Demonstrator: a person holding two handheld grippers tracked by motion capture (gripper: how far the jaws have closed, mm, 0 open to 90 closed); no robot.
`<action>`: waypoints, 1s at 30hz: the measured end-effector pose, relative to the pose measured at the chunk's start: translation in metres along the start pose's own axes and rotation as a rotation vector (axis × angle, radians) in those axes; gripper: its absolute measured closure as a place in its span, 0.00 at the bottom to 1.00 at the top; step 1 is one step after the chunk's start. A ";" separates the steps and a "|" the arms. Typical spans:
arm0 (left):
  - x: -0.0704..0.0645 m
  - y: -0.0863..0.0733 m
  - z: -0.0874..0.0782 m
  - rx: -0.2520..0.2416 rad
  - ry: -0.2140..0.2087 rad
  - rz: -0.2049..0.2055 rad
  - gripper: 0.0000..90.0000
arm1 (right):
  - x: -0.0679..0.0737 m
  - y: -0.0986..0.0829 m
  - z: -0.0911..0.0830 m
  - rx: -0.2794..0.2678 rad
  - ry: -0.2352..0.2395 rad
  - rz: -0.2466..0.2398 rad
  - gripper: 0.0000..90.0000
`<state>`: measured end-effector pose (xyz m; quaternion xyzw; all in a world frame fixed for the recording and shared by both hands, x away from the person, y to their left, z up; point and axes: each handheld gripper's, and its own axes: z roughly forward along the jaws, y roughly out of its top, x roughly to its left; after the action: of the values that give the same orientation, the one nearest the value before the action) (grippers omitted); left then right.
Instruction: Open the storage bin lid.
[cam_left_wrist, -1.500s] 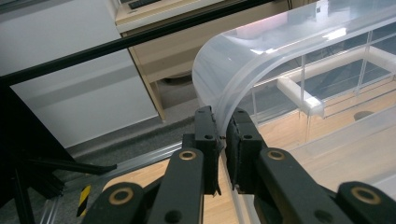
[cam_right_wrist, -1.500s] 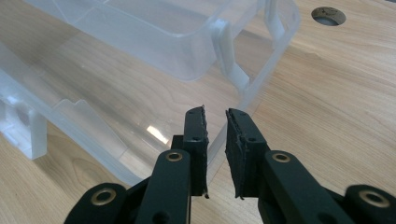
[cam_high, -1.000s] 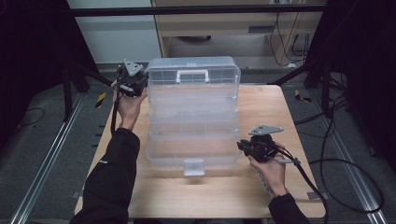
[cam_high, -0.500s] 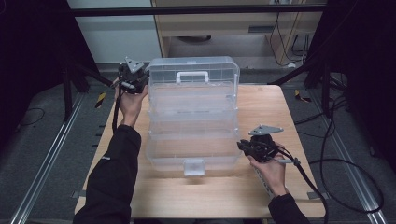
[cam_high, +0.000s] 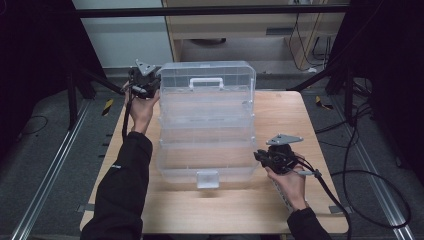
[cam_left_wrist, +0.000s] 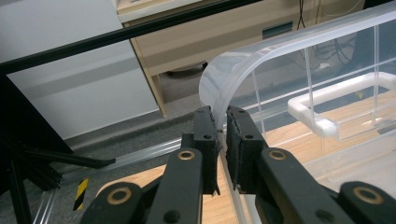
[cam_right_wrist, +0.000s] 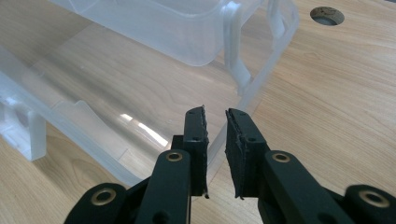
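1. Centrally on the wooden table (cam_high: 310, 115) stands a clear plastic box (cam_high: 205, 125), its tiers spread open, white handle (cam_high: 206, 82) at the far end.
2. Left gripper (cam_high: 145, 82) is clamped on the lid's far left edge.
3. Right gripper (cam_high: 267, 157) pinches the box's near right rim.

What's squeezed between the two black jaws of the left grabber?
The left gripper has the curved clear edge of the plastic box's lid running down between its jaws, which close on it. The left gripper view shows that up close.
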<state>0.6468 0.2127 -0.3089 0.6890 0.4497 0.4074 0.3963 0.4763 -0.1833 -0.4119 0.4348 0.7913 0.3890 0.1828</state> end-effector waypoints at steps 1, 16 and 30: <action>0.000 0.000 0.001 0.001 -0.003 -0.004 0.92 | 0.000 0.000 0.000 -0.001 0.000 0.000 0.87; 0.002 0.000 0.007 0.011 0.004 -0.001 0.91 | 0.000 0.000 0.000 -0.002 -0.003 0.000 0.87; 0.001 -0.002 0.012 0.013 0.013 0.023 0.90 | 0.001 0.000 0.000 -0.002 -0.004 -0.001 0.87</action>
<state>0.6575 0.2124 -0.3145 0.6941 0.4471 0.4134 0.3840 0.4759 -0.1829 -0.4120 0.4350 0.7909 0.3886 0.1851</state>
